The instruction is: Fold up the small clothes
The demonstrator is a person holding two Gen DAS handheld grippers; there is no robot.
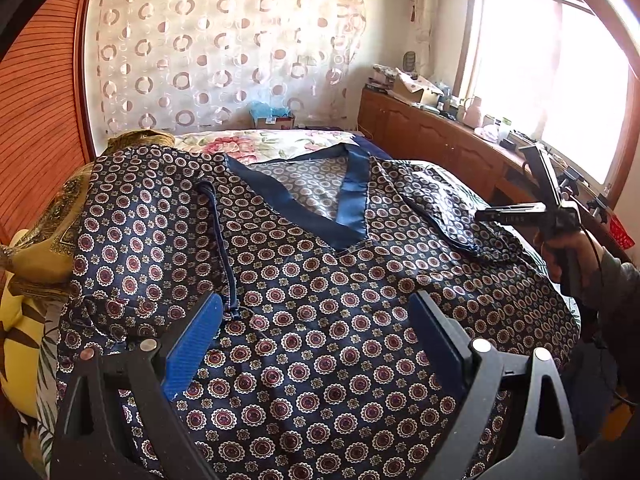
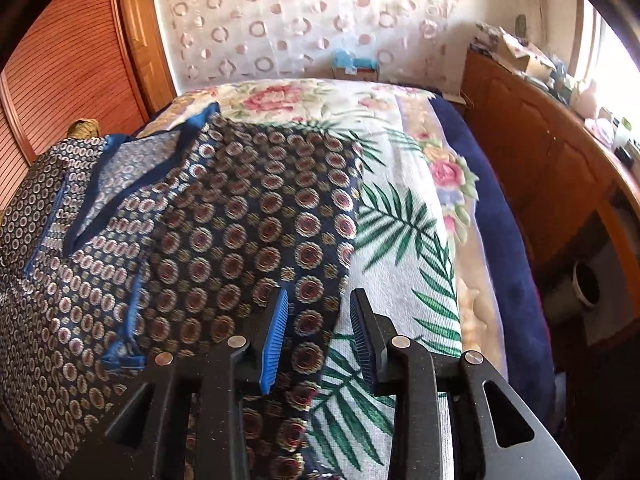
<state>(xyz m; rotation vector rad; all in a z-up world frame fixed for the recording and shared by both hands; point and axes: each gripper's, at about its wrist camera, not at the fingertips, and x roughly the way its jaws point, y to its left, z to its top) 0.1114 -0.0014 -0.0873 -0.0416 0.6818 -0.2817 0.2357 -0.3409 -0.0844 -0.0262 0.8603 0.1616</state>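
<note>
Here, both hand-held grippers angled down over the patterned shirt (image 1: 320, 320): left (image 1: 316, 320) wide apart, right (image 2: 320, 316) part-open astride its sleeve edge.

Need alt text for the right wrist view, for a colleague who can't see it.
The right gripper, jaws apart, hovers over the edge of a navy medallion-print top spread on a floral bedspread. The cloth's corner lies between the blue pads, unpinched.
</note>
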